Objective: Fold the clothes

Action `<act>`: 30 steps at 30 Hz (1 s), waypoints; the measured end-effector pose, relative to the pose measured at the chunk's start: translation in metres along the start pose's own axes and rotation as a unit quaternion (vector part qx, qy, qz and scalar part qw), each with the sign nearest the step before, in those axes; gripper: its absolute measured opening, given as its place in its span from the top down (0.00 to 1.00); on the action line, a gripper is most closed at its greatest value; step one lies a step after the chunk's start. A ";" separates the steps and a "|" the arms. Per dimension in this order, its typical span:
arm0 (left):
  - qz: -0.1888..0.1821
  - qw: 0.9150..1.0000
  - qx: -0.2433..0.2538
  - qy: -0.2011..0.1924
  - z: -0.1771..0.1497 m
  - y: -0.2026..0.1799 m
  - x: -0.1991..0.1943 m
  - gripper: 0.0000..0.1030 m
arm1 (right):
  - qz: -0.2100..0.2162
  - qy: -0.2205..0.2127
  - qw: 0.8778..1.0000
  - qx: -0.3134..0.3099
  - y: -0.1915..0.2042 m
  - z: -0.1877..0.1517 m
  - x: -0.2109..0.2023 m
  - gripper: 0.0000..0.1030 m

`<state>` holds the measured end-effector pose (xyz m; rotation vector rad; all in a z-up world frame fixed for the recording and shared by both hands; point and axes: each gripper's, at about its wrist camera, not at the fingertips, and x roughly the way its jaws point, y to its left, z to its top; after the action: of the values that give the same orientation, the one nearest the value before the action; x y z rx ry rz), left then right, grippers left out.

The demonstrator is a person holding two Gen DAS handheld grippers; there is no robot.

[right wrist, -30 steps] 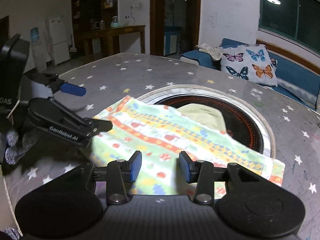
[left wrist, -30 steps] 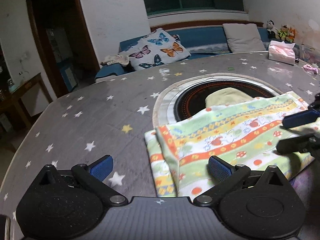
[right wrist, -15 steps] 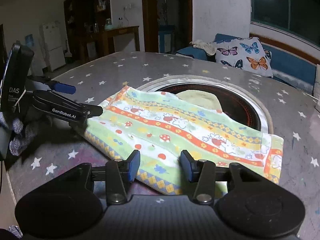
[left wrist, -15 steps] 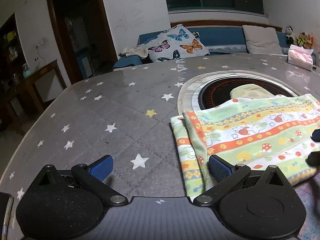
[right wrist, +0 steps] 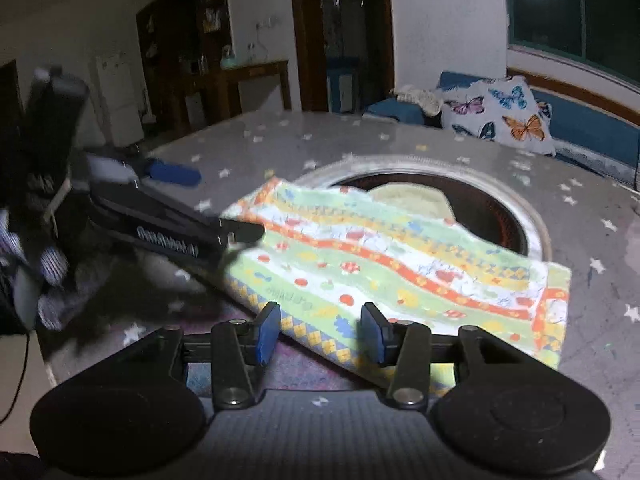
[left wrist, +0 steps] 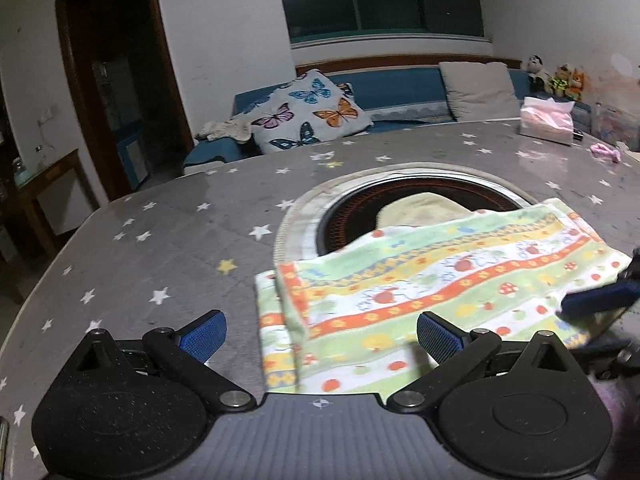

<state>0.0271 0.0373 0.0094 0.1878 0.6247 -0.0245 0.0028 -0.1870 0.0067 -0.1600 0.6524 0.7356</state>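
A folded cloth with green, orange and yellow stripes [left wrist: 420, 292] lies on the grey star-patterned table, partly over a round black hotplate. It also shows in the right wrist view [right wrist: 392, 268]. My left gripper [left wrist: 320, 336] is open, its fingers either side of the cloth's near left corner, just above it. My right gripper [right wrist: 320, 330] is open at the cloth's near edge, gripping nothing. The right gripper's fingers [left wrist: 596, 300] appear at the cloth's right end in the left wrist view. The left gripper [right wrist: 208, 200] appears blurred at the cloth's left corner in the right wrist view.
The round hotplate [left wrist: 360, 216] is set into the table's middle, with a pale yellow cloth [left wrist: 420, 210] in it. A pink tissue box [left wrist: 546, 120] and small items stand at the far right. A sofa with a butterfly cushion [left wrist: 308, 116] lies beyond the table.
The left gripper swung back right and forward, so the cloth's corner now lies between its fingers. The right gripper moved closer to the cloth's near edge. Both stay open.
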 end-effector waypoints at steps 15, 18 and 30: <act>0.003 1.000 0.007 0.007 -0.014 -0.004 0.004 0.00 | -0.051 0.007 0.996 0.078 -0.047 -0.020 -0.019 0.56; 0.001 1.000 0.003 0.008 -0.015 -0.003 0.003 0.00 | -0.057 0.005 0.995 0.082 -0.055 -0.027 -0.022 0.57; 0.000 1.000 -0.002 0.010 -0.013 0.001 0.003 0.00 | -0.072 -0.008 0.993 0.091 -0.065 -0.018 -0.033 0.57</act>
<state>0.0226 0.0408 -0.0025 0.1855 0.6449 -0.0209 0.0191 -0.2608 0.0071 -0.0323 0.6825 0.5347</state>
